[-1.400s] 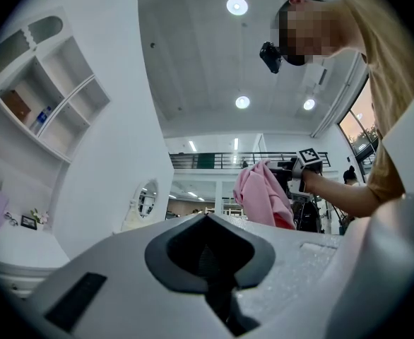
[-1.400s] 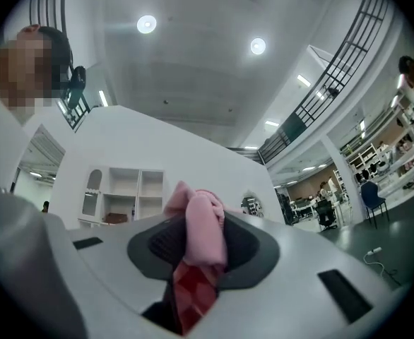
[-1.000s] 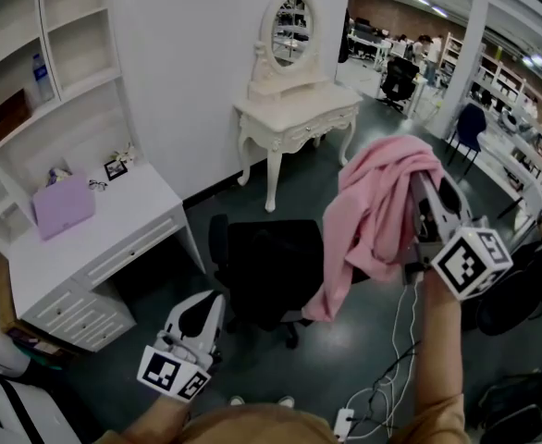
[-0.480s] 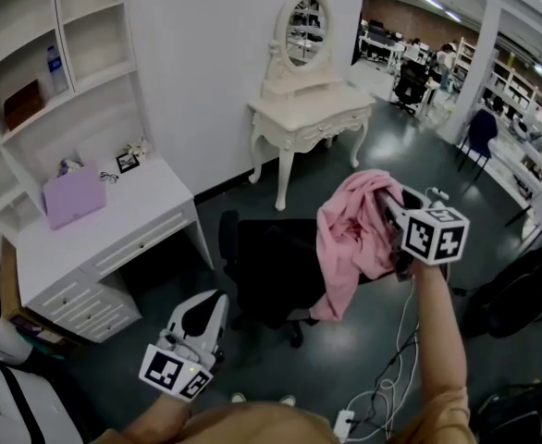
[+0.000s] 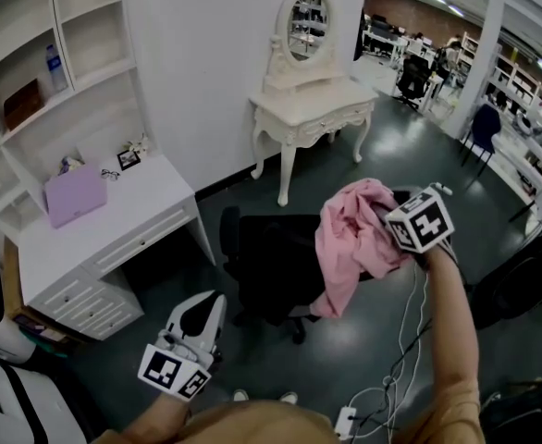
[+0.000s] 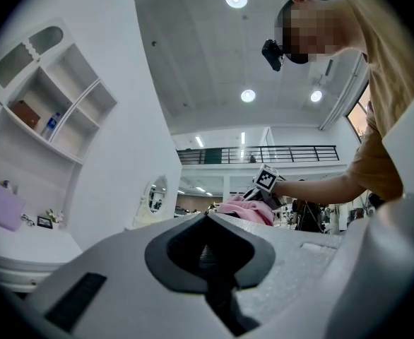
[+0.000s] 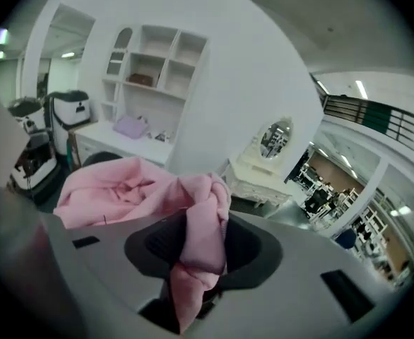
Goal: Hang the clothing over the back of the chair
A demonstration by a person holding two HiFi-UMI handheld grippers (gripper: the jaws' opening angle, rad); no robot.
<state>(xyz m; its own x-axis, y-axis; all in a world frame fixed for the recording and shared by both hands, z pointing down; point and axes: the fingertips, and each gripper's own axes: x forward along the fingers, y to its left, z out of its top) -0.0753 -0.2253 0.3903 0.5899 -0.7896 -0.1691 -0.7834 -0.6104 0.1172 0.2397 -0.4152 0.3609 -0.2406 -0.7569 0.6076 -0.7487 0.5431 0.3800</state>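
Observation:
Pink clothing (image 5: pixel 359 239) lies bunched over the right side of the black office chair (image 5: pixel 271 266), one end hanging down past the seat. My right gripper (image 5: pixel 393 218) sits at the top of the bunch, pointing down. In the right gripper view a fold of the pink clothing (image 7: pixel 203 224) runs between the jaws, which are opening while the pads still pinch it. My left gripper (image 5: pixel 208 305) hovers low at the chair's near left, shut and holding nothing. From the left gripper view, the clothing (image 6: pixel 246 209) shows far off.
A white desk (image 5: pixel 86 239) with a purple laptop (image 5: pixel 75 195) stands left of the chair, with shelves above it. A white dressing table (image 5: pixel 313 109) with an oval mirror stands behind. Cables (image 5: pixel 391 377) trail on the dark floor at the right.
My right gripper has come down and rolled, bringing the pink clothing from up in the air onto the chair. The left gripper has stayed put.

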